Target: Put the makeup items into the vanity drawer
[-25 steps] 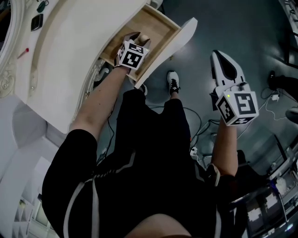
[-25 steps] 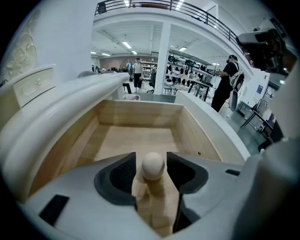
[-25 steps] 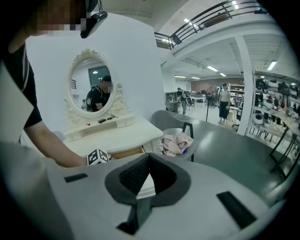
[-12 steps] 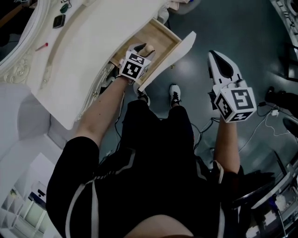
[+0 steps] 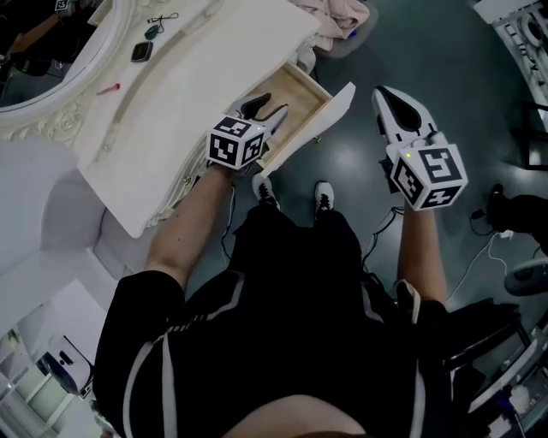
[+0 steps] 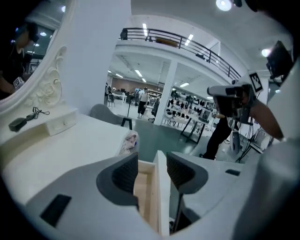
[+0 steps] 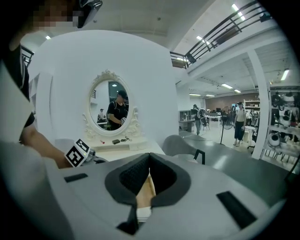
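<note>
The white vanity (image 5: 197, 85) has its wooden drawer (image 5: 301, 89) pulled out toward the person's legs. My left gripper (image 5: 267, 109) hangs just above the drawer's near end, open, with nothing between its dark pads. In the left gripper view the jaws (image 6: 152, 164) frame the drawer's inside (image 6: 143, 192) and its white front panel (image 6: 162, 187). My right gripper (image 5: 383, 96) is shut and empty, held over the floor to the right of the drawer front (image 5: 332, 109). No makeup item shows in the visible part of the drawer.
On the vanity top by the oval mirror (image 5: 34, 77) lie a dark compact (image 5: 141, 51), a green item with a cord (image 5: 154, 28) and a thin red stick (image 5: 109, 88). Beige cloth (image 5: 342, 13) lies beyond the drawer. Cables (image 5: 488, 248) trail on the floor at right.
My left gripper has risen out of the drawer and drawn back toward the person; the beige item seen at its tips before is not visible now. The right gripper stayed shut.
</note>
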Motion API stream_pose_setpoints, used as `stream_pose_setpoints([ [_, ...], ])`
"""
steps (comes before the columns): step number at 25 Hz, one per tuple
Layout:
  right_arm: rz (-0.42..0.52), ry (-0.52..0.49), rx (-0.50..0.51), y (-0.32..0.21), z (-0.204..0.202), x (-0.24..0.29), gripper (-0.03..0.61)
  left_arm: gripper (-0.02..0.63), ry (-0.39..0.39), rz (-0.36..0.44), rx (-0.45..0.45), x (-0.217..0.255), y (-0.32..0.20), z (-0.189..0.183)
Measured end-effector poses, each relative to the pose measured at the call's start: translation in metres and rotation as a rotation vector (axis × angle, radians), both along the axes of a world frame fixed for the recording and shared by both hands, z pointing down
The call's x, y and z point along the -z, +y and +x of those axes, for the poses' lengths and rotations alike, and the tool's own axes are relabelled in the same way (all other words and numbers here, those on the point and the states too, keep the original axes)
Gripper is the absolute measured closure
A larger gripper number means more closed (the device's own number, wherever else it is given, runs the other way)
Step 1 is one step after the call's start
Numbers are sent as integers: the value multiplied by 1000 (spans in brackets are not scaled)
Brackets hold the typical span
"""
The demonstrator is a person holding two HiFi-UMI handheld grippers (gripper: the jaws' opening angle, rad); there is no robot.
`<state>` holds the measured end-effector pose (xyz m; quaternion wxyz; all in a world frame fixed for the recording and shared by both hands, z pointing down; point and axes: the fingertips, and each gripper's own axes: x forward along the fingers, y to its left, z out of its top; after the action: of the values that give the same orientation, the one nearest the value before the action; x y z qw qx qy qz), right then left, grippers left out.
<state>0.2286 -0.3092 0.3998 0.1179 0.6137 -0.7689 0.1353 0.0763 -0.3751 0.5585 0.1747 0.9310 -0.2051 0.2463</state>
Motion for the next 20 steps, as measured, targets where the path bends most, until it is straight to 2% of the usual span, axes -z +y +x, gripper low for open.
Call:
stream_pose_setpoints([
  [9, 81, 7, 49, -9, -6, 44, 573, 422, 154, 117, 56, 107, 8, -6],
  [17, 129, 0, 62, -14, -9, 70, 574, 425, 265, 164, 121, 177, 15, -25],
  [20, 149, -6, 62, -21, -5, 82, 574, 430, 297, 228, 188, 202, 7, -36],
])
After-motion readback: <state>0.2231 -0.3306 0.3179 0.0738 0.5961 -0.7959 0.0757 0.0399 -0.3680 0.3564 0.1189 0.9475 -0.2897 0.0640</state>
